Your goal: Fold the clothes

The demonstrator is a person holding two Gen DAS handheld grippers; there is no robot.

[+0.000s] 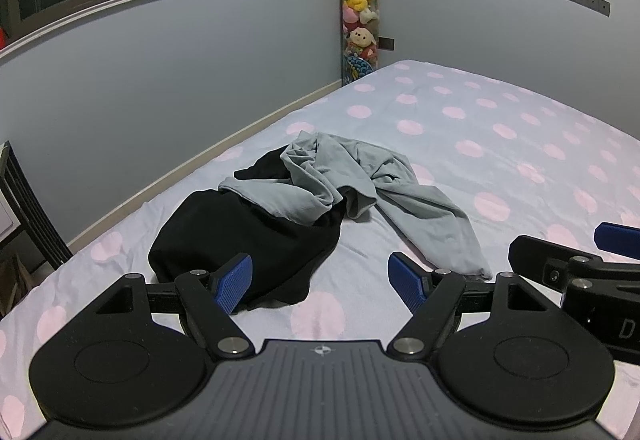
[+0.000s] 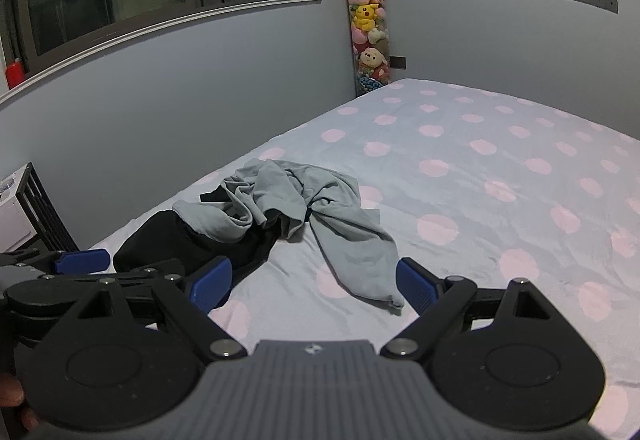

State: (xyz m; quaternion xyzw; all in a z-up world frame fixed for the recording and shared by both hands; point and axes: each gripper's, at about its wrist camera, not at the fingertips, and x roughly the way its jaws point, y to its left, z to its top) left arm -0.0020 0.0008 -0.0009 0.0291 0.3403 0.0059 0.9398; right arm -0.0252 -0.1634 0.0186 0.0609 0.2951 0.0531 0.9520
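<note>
Left gripper [image 1: 320,282] open, grey garment [image 1: 352,176] crumpled ahead, untouched.

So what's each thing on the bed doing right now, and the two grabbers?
Grey garment: crumpled, unfolded, partly lying over the black one.
Black garment: bunched up, unfolded.
Left gripper: open, empty.
Right gripper: open, empty.
Bed sheet: spread out, slightly wrinkled.
</note>
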